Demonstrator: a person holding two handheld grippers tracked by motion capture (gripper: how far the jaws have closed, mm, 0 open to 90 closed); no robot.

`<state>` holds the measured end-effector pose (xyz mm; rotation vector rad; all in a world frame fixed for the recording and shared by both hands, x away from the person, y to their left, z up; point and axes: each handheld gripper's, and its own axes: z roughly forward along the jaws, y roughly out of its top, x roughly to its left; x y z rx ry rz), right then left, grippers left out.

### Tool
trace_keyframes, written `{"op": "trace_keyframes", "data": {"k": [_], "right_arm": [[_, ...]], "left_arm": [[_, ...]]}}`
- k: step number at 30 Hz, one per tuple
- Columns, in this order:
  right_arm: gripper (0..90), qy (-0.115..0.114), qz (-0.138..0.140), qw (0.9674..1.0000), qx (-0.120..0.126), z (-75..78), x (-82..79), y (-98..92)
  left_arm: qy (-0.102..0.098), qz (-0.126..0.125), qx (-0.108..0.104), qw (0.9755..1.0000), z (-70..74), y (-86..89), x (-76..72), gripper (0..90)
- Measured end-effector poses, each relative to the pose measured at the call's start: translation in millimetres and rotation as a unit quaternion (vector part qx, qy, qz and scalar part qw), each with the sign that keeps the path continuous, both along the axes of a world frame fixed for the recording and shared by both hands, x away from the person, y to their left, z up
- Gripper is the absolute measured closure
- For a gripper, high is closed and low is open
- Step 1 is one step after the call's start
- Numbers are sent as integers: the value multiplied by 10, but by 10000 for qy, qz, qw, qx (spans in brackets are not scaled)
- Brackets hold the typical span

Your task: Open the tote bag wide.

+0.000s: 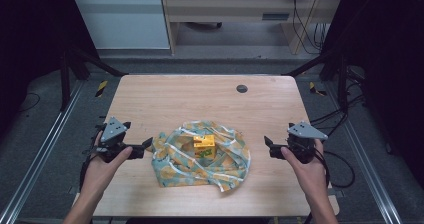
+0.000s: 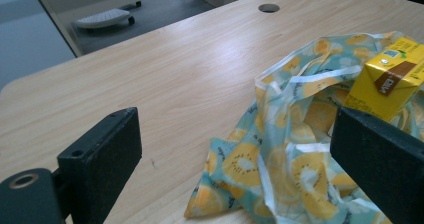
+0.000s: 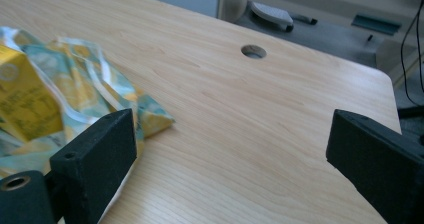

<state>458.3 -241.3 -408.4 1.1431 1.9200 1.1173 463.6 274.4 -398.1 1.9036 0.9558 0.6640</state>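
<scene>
A yellow drink carton stands in the middle of a crumpled cloth printed with yellow fruit slices on teal, near the front of the wooden table. My left gripper is held just left of the cloth, jaws wide apart with nothing between them. In the left gripper view the cloth and carton lie ahead of the left gripper. My right gripper hovers to the right of the cloth, open and empty. In the right gripper view, the right gripper faces bare table, with the carton and cloth at left.
A round cable hole sits in the table's far right part. Bare wood spreads behind the cloth and on both sides. Black frame bars and cables surround the table; a desk stands beyond it.
</scene>
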Motion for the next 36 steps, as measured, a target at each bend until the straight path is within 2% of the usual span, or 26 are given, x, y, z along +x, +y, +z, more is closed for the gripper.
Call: {"op": "trace_keyframes", "data": {"k": [7,17,19,32,36], "right_arm": [[64,260,-275,9993,30,-182,87,-112],[73,504,-509,9974,91,-404,164,-231],[77,546,-575,9968,99,-453,170,-254],[77,870,-782,9930,129,-663,213,-382],[77,898,-803,9926,128,-699,209,-402]], "left_arm": [[93,254,-68,9996,-153,246,33,58],[272,642,-15,9976,-365,524,96,59],[313,677,50,9972,-403,550,98,59],[520,877,86,9948,-630,646,151,61],[577,868,242,9943,-689,648,158,61]]}}
